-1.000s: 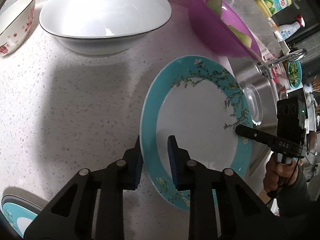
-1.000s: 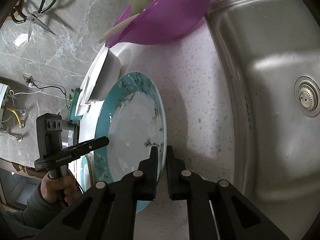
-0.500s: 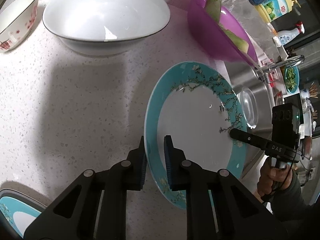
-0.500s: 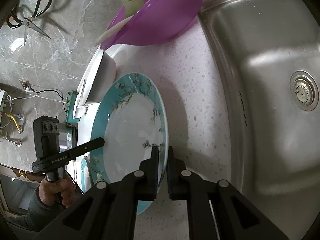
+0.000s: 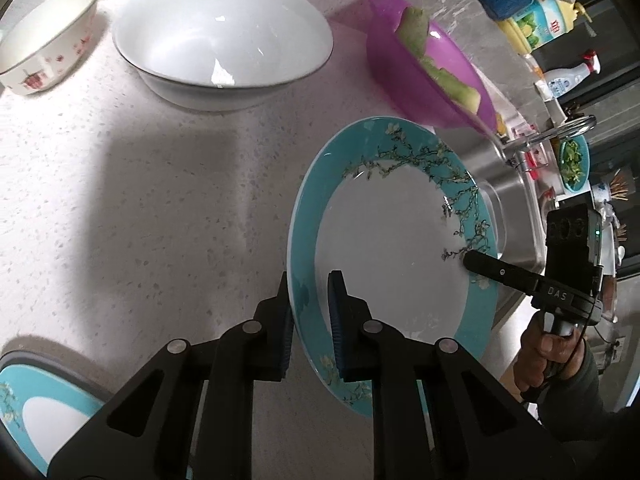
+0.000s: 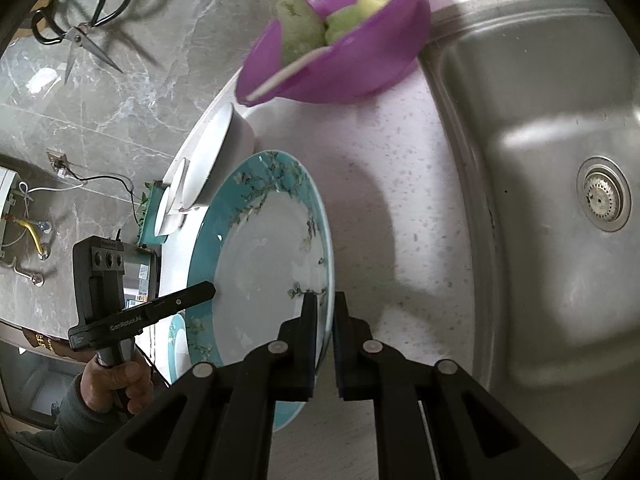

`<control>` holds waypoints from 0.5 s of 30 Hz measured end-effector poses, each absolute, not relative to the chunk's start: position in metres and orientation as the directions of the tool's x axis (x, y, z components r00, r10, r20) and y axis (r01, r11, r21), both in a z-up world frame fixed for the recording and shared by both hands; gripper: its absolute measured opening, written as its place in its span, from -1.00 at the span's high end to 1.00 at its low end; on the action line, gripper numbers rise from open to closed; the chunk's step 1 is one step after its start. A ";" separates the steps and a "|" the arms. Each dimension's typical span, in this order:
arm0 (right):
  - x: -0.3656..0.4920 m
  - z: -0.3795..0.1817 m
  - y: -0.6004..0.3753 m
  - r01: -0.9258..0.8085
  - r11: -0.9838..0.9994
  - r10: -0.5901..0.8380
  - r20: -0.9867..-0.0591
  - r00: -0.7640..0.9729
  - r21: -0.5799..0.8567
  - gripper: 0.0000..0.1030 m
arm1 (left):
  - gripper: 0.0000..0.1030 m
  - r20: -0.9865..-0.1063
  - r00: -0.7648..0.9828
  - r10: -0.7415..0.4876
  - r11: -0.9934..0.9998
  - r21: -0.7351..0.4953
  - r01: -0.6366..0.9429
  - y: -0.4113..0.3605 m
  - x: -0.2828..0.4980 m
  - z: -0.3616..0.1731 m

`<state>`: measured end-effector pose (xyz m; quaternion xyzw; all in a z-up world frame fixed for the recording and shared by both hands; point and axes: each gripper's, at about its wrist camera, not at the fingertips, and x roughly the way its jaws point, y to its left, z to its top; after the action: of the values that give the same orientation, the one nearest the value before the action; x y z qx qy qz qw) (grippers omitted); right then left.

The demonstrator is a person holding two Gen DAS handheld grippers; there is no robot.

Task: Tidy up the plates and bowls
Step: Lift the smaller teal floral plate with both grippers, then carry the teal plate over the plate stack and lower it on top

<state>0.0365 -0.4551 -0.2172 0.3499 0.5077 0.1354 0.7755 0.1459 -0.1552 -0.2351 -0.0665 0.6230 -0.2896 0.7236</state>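
Observation:
A teal-rimmed plate (image 5: 392, 248) with a blossom pattern is held at two opposite edges, slightly above the speckled counter (image 5: 160, 200). My left gripper (image 5: 310, 284) is shut on its near rim. My right gripper (image 6: 325, 300) is shut on the opposite rim, and its finger (image 5: 492, 270) shows at the plate's far right edge in the left wrist view. In the right wrist view the plate (image 6: 264, 264) casts a shadow on the counter, and the left gripper (image 6: 206, 290) grips its far side. A second teal plate (image 5: 36, 412) lies at the bottom left.
A large white bowl (image 5: 222, 36) and a small patterned bowl (image 5: 44, 40) stand at the back of the counter. A purple bowl (image 5: 428, 64) with green melon pieces sits by the steel sink (image 6: 540, 160). Scissors (image 6: 80, 28) hang on the wall. Bottles stand at the far right.
My left jaws have closed onto the plate's rim. The plate has risen a little off the counter. The right gripper keeps its grip and has hardly moved.

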 end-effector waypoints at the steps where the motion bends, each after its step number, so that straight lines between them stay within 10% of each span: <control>1: 0.036 -0.214 -0.453 0.140 0.721 0.566 -0.692 0.448 0.679 0.81 | 0.73 -0.860 0.064 -0.506 0.822 -0.459 0.337 -0.152 0.144 -0.230; 15: 0.043 -0.157 -0.376 -0.014 0.735 0.618 -0.661 0.425 0.678 0.81 | 0.73 -0.833 0.191 -0.519 0.844 -0.466 0.265 -0.041 0.103 -0.163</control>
<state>0.0428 -0.3763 -0.1569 0.3039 0.4970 0.2007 0.7876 0.1027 -0.0410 -0.1635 -0.1094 0.5820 -0.2567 0.7638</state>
